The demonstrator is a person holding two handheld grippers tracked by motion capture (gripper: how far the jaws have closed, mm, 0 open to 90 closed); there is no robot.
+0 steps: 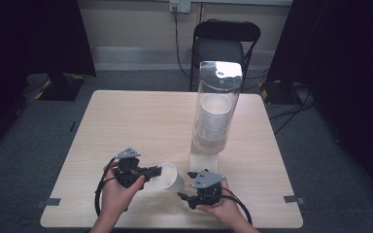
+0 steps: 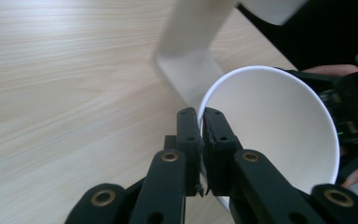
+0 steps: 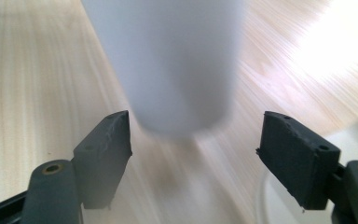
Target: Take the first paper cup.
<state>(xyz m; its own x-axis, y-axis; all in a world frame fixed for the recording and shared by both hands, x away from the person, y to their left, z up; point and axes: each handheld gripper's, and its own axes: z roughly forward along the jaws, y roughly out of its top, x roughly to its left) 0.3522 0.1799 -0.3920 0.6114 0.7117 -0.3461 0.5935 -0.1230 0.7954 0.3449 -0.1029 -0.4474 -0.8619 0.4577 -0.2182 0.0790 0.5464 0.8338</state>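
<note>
From my station the high view is dim and soft, its corners falling to near black; a glare patch sits on top of the clear tube (image 1: 217,104), and the table (image 1: 141,121) is evenly lit with faint shadows. In the left gripper view I note sharp jaws, a bright sheen across the upper wood. In the right gripper view the white cup (image 3: 168,60) is smeared with blur, and the wood at upper right is washed out

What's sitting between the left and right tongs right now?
A white paper cup, its rim pinched by the left tongs, lies short of the open right tongs, per the high view.
</note>
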